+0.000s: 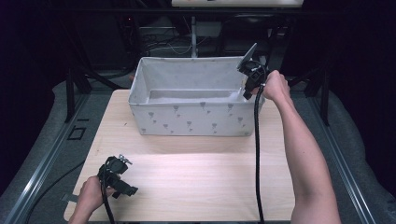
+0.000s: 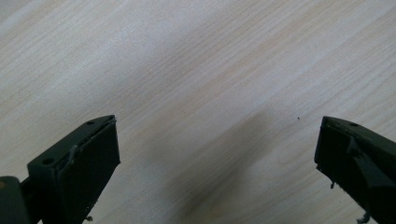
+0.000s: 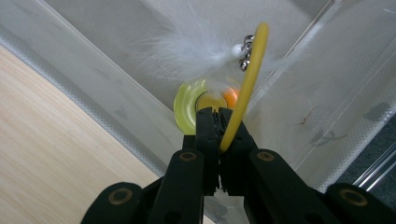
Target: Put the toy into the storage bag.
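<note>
In the right gripper view my right gripper [image 3: 217,113] is shut on a thin yellow rod [image 3: 252,60]. The rod rises to a small metal clasp with a white feather [image 3: 191,53] hanging from it. Beneath the jaws lies a yellow-green disc [image 3: 186,105] with an orange ball [image 3: 231,97] beside it, inside the pale fabric box [image 3: 93,70]. From above, the right gripper [image 1: 246,92] points down into the box's [image 1: 191,119] right end. My left gripper [image 1: 130,191] rests low over the table's near left, and its jaws [image 2: 217,123] stand open with bare wood between them.
The light wooden table [image 1: 196,177] stretches in front of the box. A black cable [image 1: 256,154] hangs from the right gripper across the table's right side. Dark frames and cables stand behind the box.
</note>
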